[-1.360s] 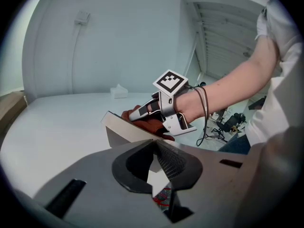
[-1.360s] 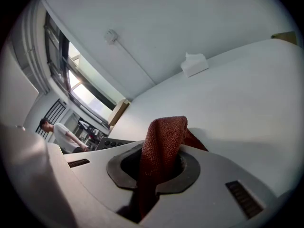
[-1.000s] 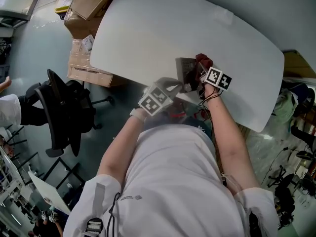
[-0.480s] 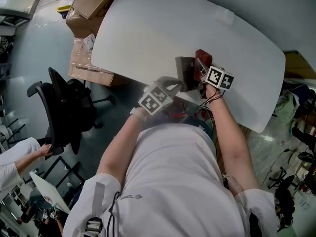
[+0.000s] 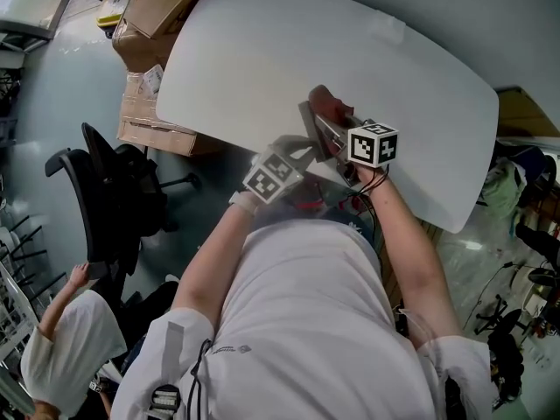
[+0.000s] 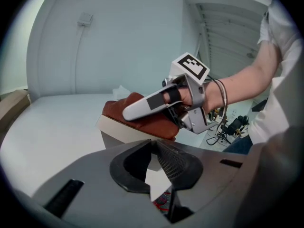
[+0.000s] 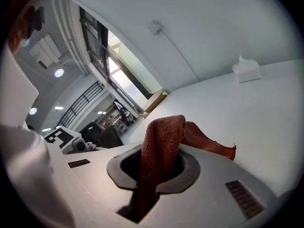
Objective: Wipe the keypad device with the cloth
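A white, rounded counter (image 5: 262,51) stands on a grey floor against a pale wall. Cardboard boxes (image 5: 153,7) are stacked beside its far left corner, and a black chair (image 5: 109,199) stands on the floor to the left. A small white box (image 7: 246,71) sits far back on the counter, well apart from the work.

The keypad (image 6: 121,132), a pale boxy device, is near the counter's edge closest to the person. The left claw (image 6: 154,170) is closed on its near edge: a pale strip of the casing shows pinched in the narrow gap between the dark pads.

The cloth (image 6: 142,120), rust-red and coarse-woven, lies draped over the top of the keypad. The right claw (image 7: 153,167) is clamped on it. In the right gripper view a fold of the fabric rises from between the jaws and trails forward over the claw's front. Seen from the left gripper view, the right claw's long pale fingers (image 6: 147,103) lie across the cloth, above the keypad, with the marker cube on top.

A second person in a white top (image 5: 61,357) is at the lower left, beyond the chair.
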A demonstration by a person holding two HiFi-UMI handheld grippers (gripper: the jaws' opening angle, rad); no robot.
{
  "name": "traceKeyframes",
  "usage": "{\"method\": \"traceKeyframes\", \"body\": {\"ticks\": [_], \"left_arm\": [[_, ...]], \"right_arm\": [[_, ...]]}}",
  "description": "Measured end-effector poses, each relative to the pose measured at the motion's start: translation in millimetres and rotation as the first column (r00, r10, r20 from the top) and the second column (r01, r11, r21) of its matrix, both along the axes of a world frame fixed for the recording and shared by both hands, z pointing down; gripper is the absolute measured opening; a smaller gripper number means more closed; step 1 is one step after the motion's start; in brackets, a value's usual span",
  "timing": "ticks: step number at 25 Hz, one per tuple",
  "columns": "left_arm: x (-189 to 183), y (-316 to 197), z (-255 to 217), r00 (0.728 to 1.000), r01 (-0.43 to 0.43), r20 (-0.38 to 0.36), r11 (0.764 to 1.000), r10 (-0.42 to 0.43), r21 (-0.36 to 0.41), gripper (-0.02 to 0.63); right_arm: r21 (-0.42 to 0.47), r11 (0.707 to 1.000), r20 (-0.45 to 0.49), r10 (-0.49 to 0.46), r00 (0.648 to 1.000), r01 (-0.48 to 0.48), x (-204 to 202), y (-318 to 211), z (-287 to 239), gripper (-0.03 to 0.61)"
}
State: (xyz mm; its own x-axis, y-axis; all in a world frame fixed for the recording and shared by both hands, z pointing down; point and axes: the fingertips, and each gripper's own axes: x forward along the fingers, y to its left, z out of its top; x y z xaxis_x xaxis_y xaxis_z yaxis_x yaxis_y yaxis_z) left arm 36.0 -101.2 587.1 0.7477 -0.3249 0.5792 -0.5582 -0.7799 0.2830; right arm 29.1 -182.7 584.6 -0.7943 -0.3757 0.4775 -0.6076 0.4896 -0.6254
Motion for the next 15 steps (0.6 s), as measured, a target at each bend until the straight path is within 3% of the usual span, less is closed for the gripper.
{"method": "traceKeyframes", "body": {"ticks": [5,10,12,15], "left_arm": [[2,0,-1,1.000,0.016,0.003,1.000,-0.016,0.007,0.032],[0,-4,2,0.999,0.050,0.001,0.999,-0.050,0.016,0.032],[1,-4,1,0.998,0.065,0.009,0.998,-0.065,0.018,0.032],[1,-2,-6,0.996,0.091,0.022,0.995,-0.091,0.031,0.032]], "right_arm": [[-0.048,0.992,0.049,-0.117,0.992,0.120,-2,30,-12,0.054],[-0.111,0.956,0.115,-0.257,0.959,0.270,-7,60,-20,0.054],[-0.096,0.961,0.123,-0.247,0.961,0.259,-2,63,-25,0.054],[-0.027,0.991,0.167,-0.121,0.978,0.127,15,51,-46,0.054]]}}
